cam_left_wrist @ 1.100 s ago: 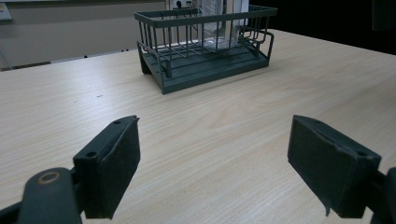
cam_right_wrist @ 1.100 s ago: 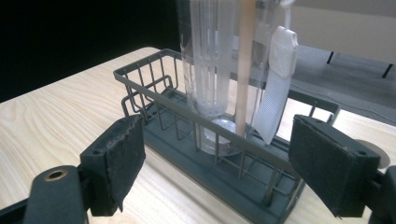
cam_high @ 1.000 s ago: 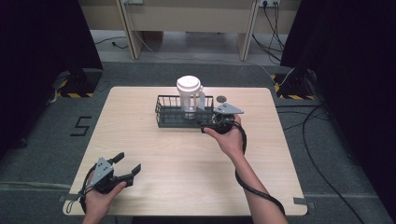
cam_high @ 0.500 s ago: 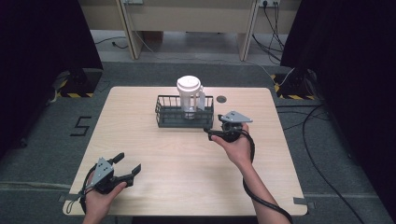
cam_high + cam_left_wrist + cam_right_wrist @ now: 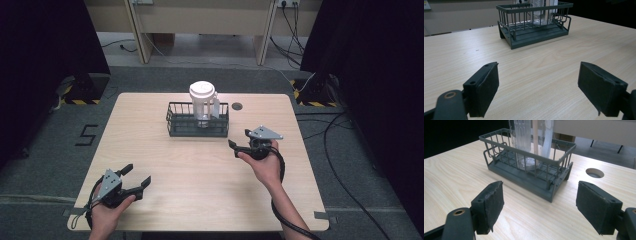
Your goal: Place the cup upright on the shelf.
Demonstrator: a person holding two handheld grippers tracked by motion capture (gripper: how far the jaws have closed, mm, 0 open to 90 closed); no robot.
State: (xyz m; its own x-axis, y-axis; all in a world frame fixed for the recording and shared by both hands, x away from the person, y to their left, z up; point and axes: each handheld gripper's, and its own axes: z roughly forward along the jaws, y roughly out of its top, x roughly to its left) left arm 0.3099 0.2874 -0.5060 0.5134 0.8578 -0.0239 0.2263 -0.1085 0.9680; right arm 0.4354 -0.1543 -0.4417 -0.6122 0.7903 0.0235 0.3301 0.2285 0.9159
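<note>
A dark wire basket (image 5: 176, 126) (image 5: 534, 37) (image 5: 506, 168) stands at the back middle of the wooden table (image 5: 200, 175). Inside it stands an upright clear tumbler with a white lid (image 5: 202, 97) (image 5: 522, 137). My right gripper (image 5: 239, 140) (image 5: 539, 207) hovers just right of and in front of the basket, open, with nothing between its pads. At the table's front left corner my left gripper (image 5: 137, 176) (image 5: 539, 86) is held open and empty, pointing toward the basket.
A round cable hole (image 5: 237, 106) (image 5: 594, 172) sits in the tabletop right of the basket. A black cable (image 5: 285, 220) trails from the right gripper along the forearm. Beyond the table are floor cables and desk legs.
My right gripper has drawn back from the basket's right end toward the front right, open and empty. The left gripper has stayed in place.
</note>
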